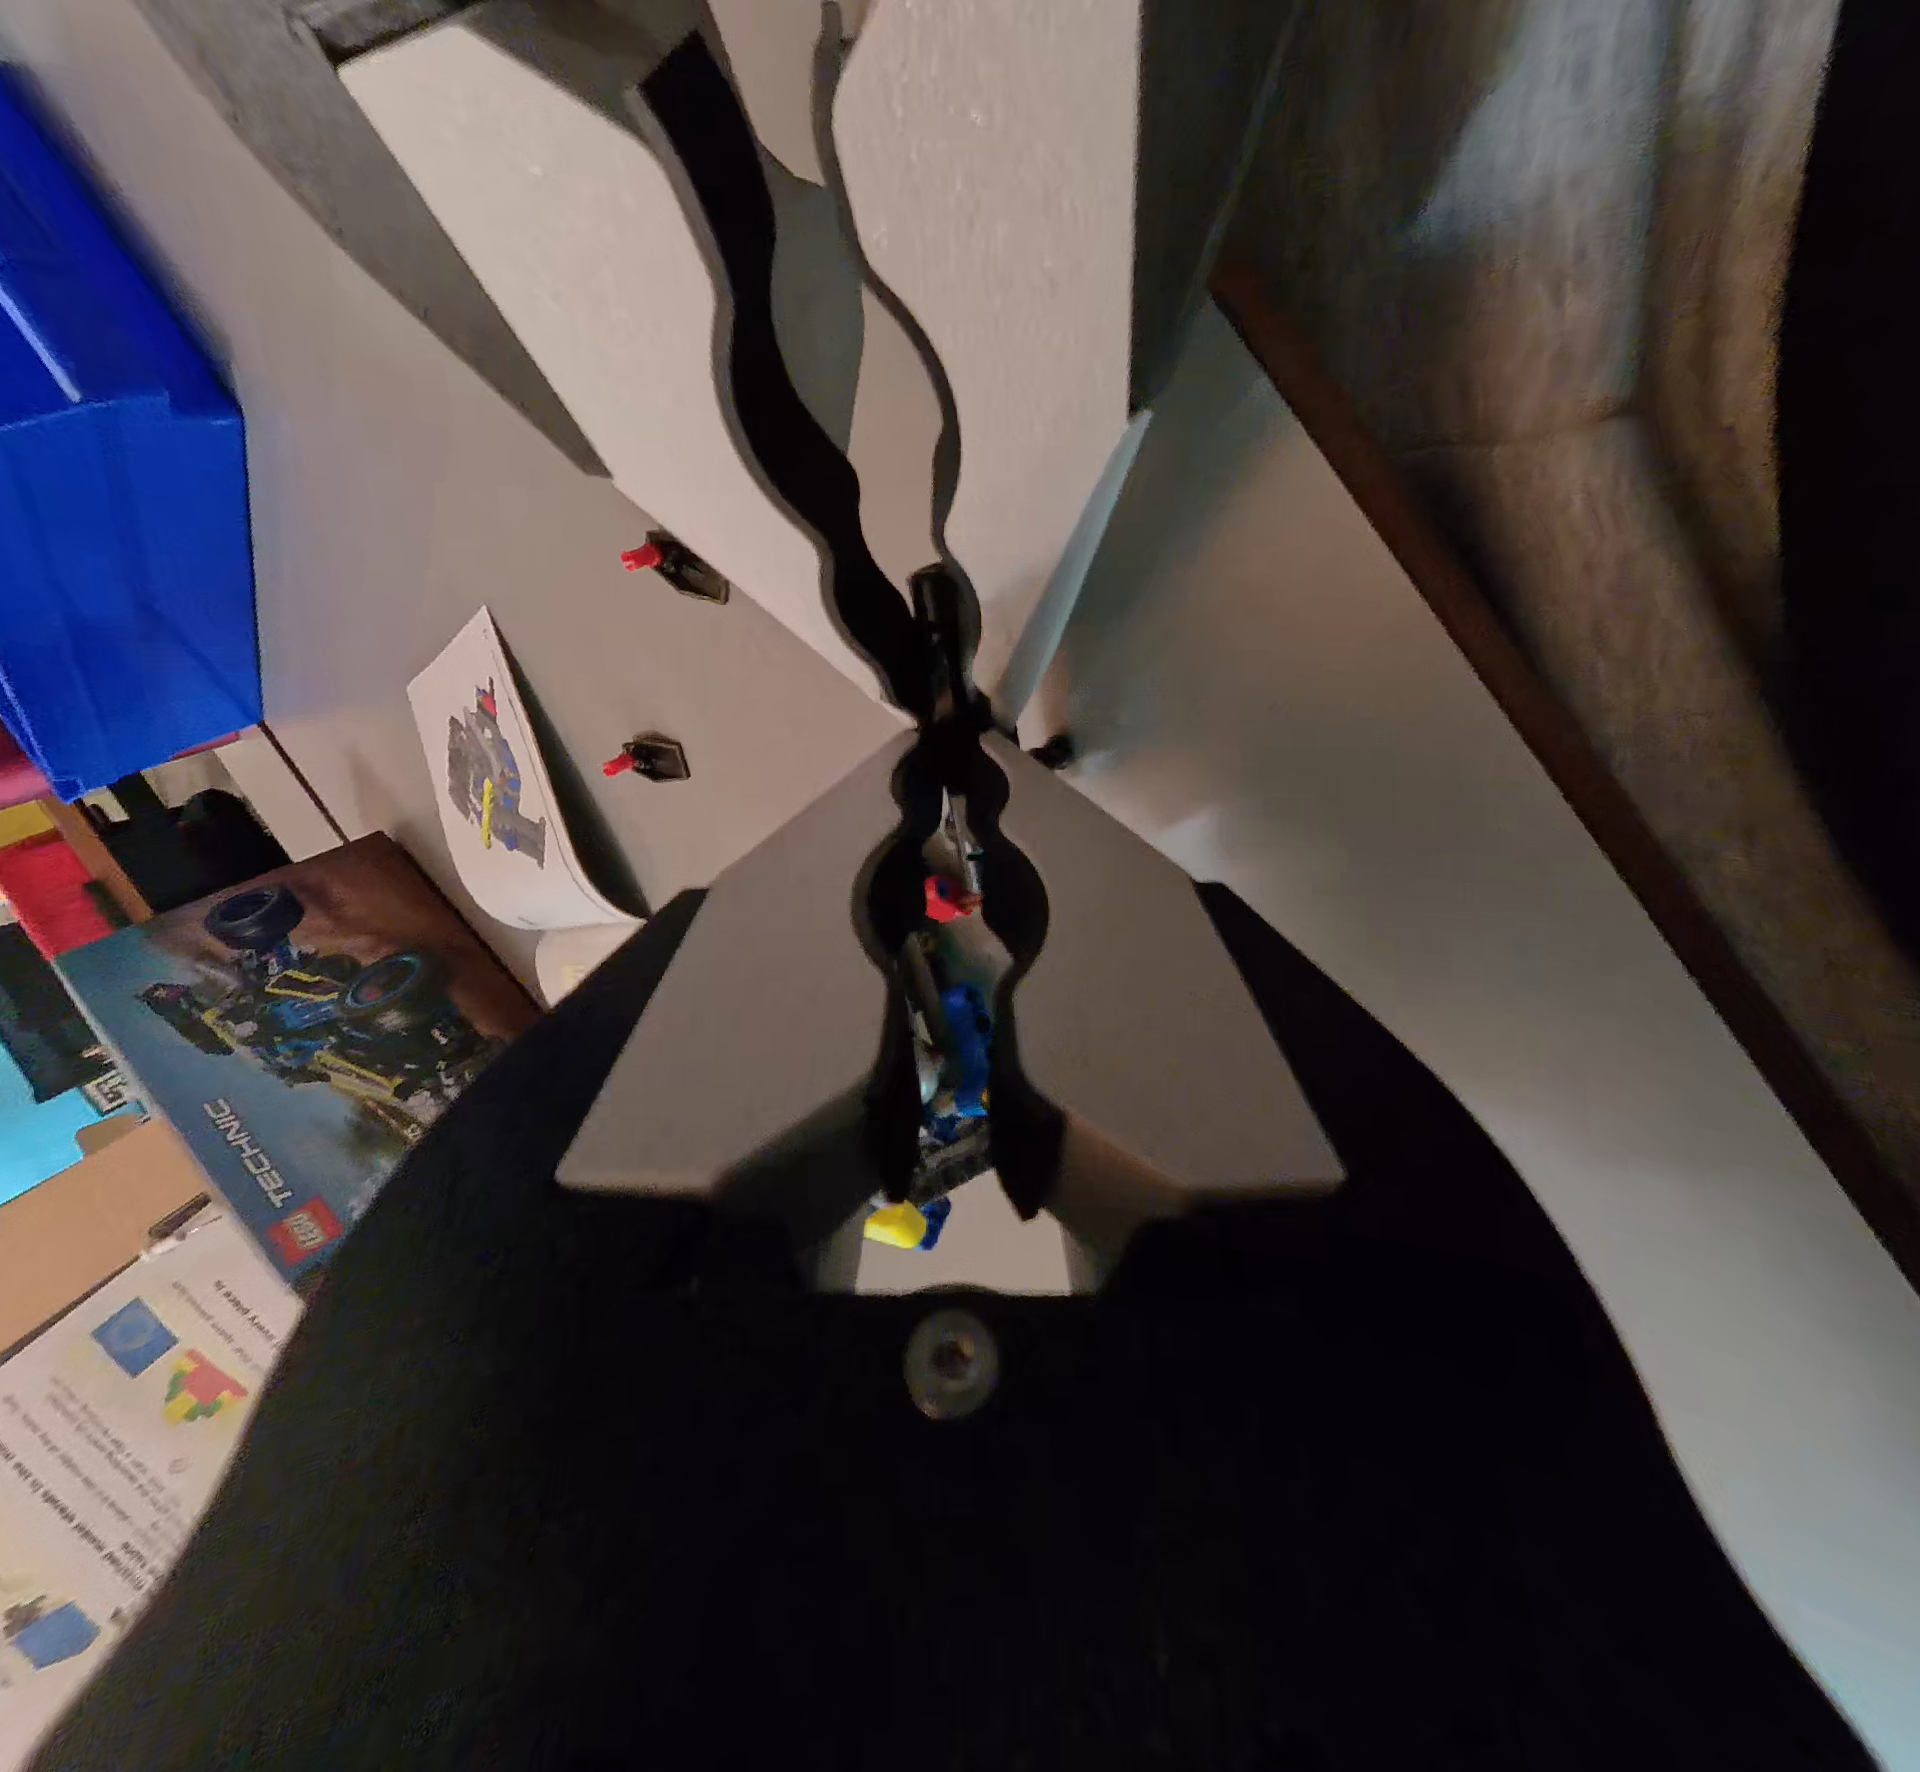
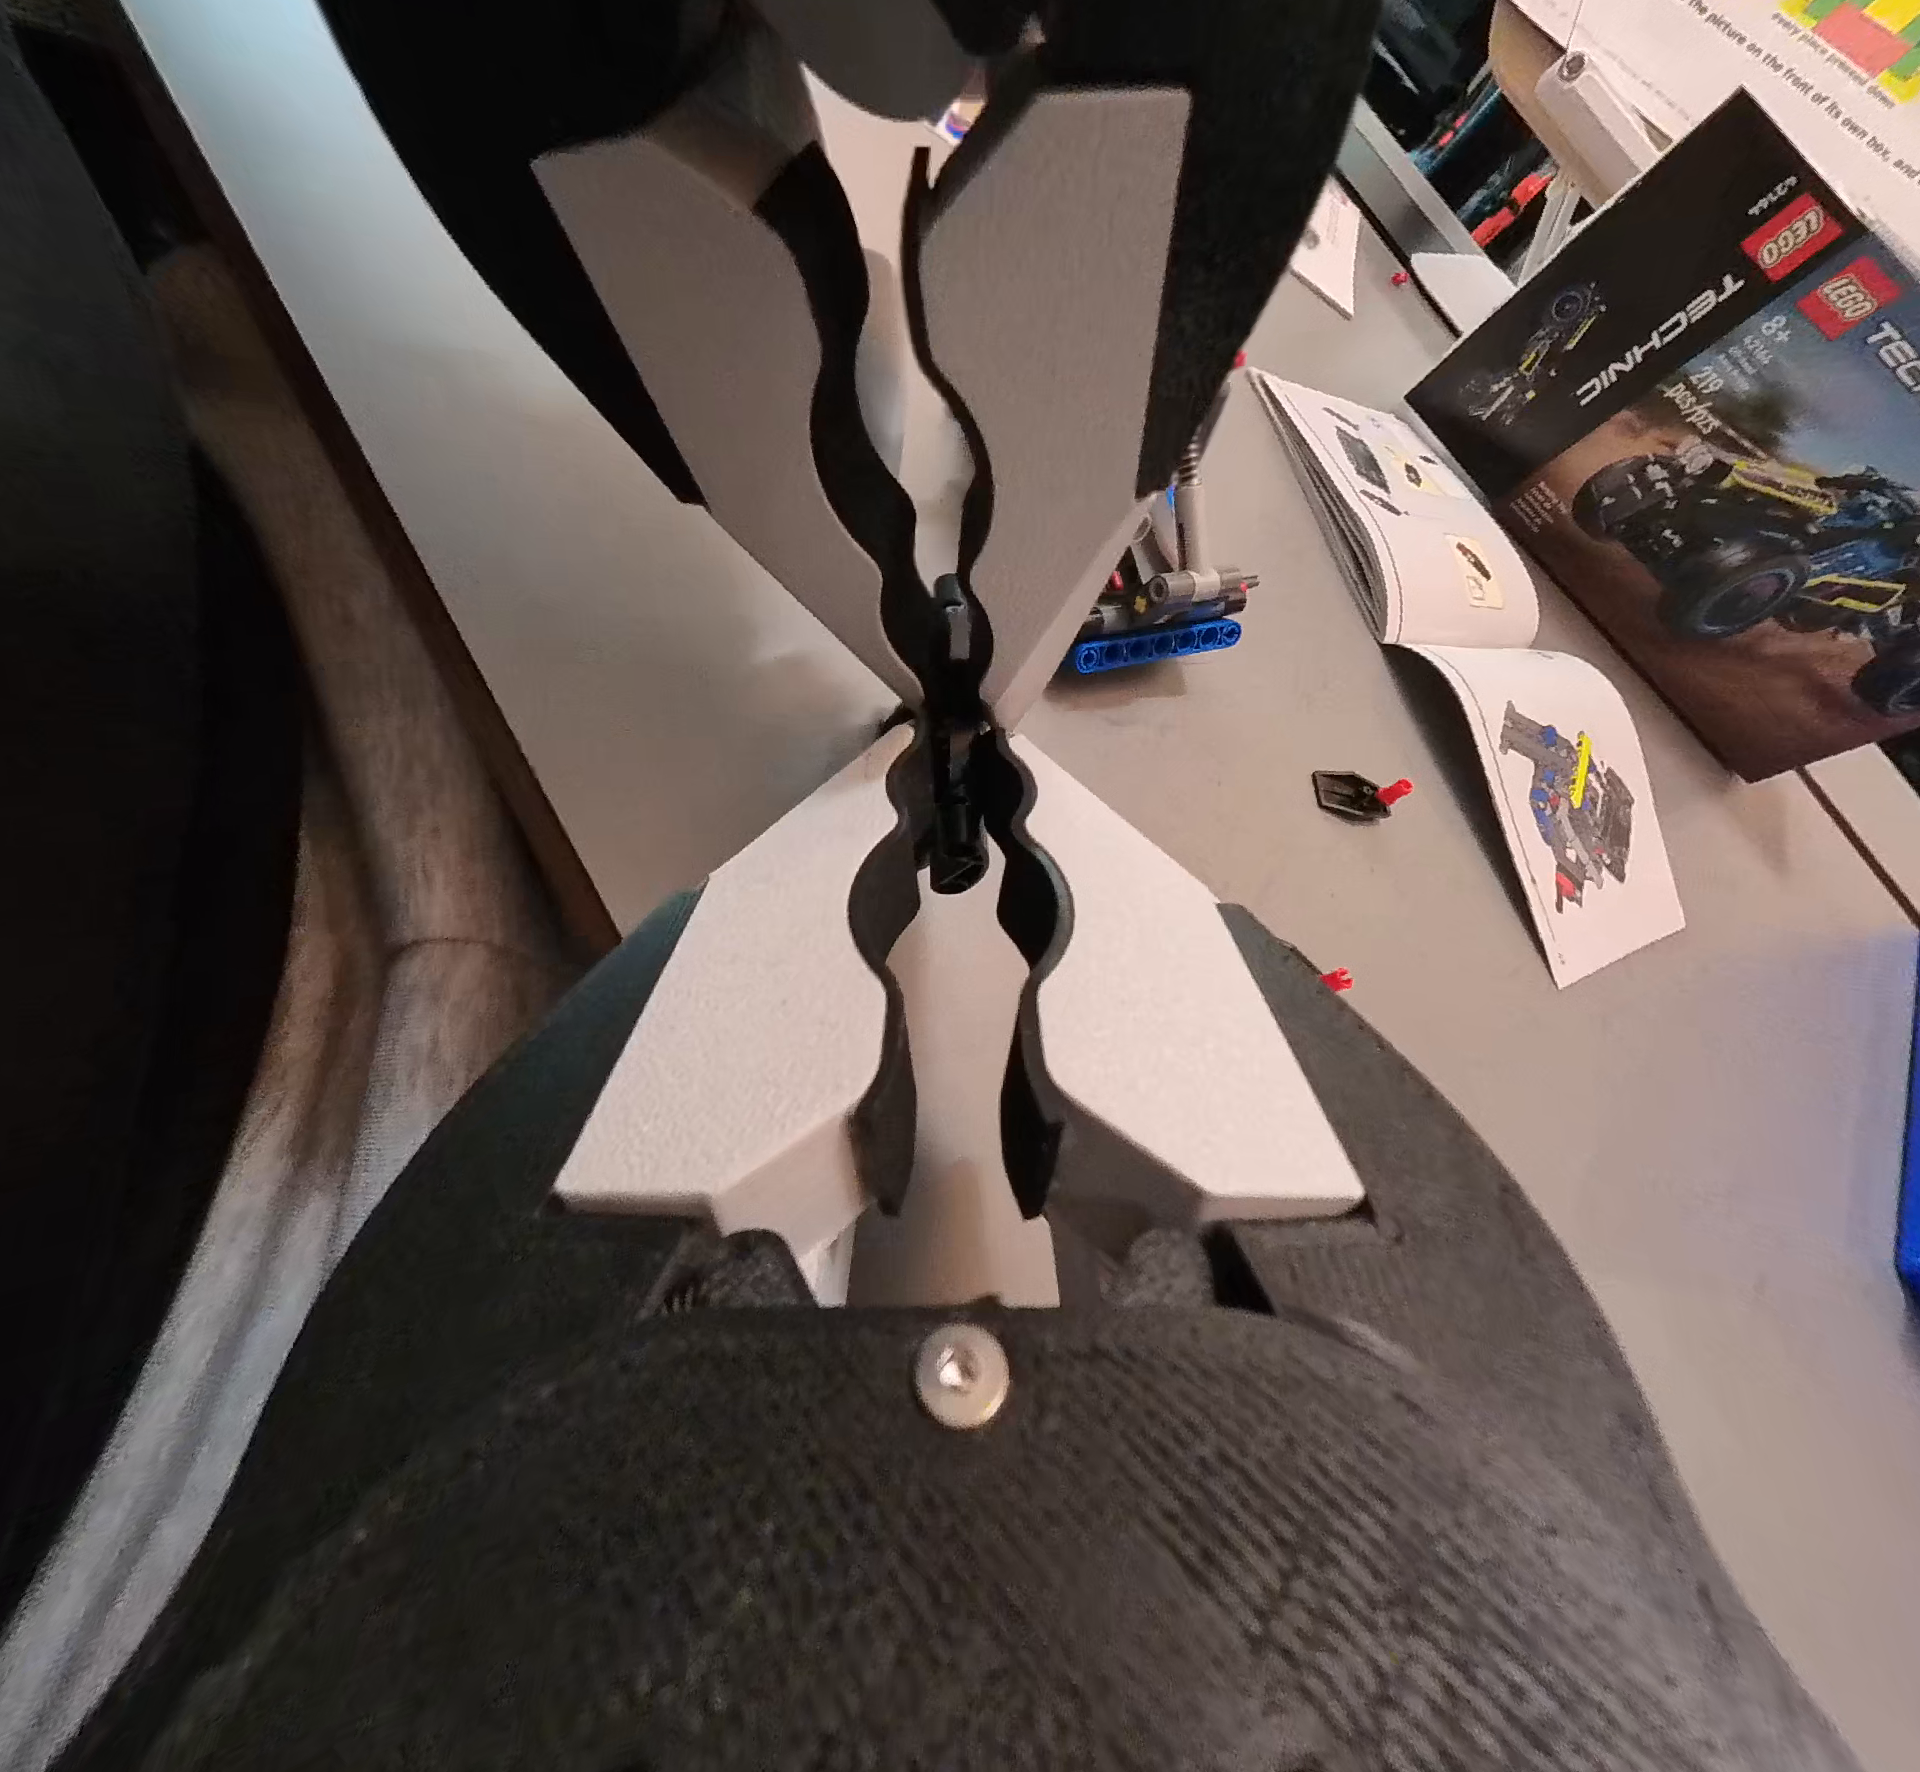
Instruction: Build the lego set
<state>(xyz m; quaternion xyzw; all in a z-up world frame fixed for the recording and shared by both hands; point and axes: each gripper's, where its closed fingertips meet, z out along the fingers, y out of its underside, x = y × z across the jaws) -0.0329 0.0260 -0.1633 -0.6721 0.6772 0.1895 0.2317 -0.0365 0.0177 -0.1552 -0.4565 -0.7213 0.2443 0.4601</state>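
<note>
My two grippers meet tip to tip above the grey table [image 2: 1299, 891]. My right gripper [image 2: 951, 740] is shut on a small black connector piece [image 2: 954, 834], whose round end points back toward the camera. The piece runs on into my left gripper [image 2: 951, 704], which comes down from the top of the right wrist view. Its dark grey end [image 2: 954, 631] sits between the left fingers [image 2: 1049, 434]. In the left wrist view my left gripper [image 1: 948, 735] is shut at the tips. There the black piece [image 1: 937, 626] shows in the right gripper's jaws beyond.
A partly built model with a blue beam [image 2: 1158, 652] stands just behind the left gripper. An open instruction booklet [image 2: 1558, 766], a toy box [image 2: 1714, 496] and small black parts with red pins [image 2: 1351, 795] [image 1: 675, 569] [image 1: 649, 758] lie nearby. A blue bin [image 1: 114, 517] is at the left. The table edge [image 2: 468, 683] is close by. My two grippers' fingertips are within a few centimetres of each other.
</note>
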